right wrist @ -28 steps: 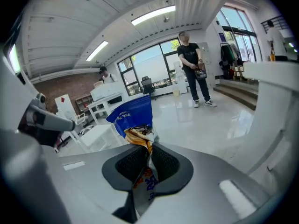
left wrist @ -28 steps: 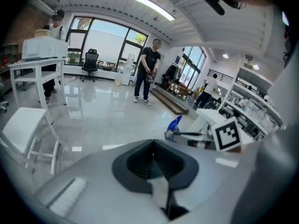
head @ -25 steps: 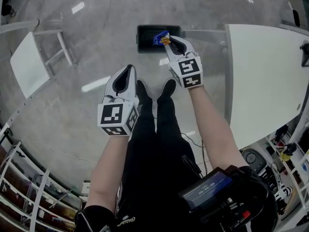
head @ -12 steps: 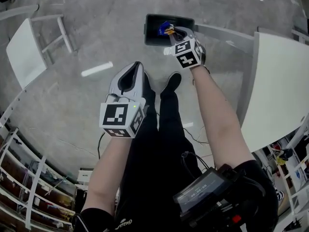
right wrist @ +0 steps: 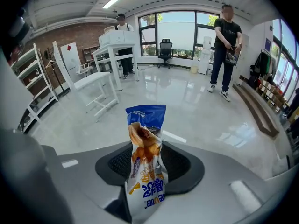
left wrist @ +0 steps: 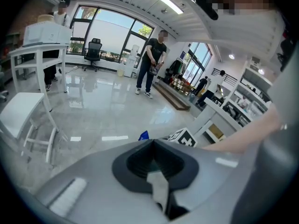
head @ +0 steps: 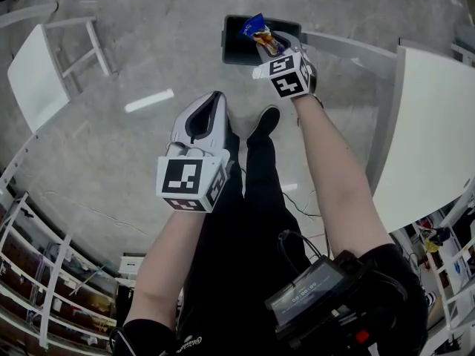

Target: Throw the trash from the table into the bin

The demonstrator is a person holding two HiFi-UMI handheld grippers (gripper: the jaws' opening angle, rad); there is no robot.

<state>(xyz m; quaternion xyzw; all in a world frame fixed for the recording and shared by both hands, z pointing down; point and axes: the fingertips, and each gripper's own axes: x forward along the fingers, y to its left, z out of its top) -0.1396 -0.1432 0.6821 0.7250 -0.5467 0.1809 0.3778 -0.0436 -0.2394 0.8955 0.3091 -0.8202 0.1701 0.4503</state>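
Moved since earlier: right tool has dropped toward the bin and now sits lower over it; its jaws have just been opening, with the wrapper between them
Left tool: closed and empty, held above the person's legs, well short of the bin
Bin: dark, on the floor ahead of the feet; inside too dark to tell what it holds
Wrapper: blue and orange snack pack, over the bin's right half, standing up between the right tool's jaws, not yet fallen
Right tool: jaws apart, and as far as its own view shows the pads are not squeezing the wrapper
Table: white, at right, only part in view; no trash shows on that part
Done: wrapper is off the table and over the bin, release begun
Left: wrapper has to fall clear into the bin; whether more trash waits on the table cannot be told
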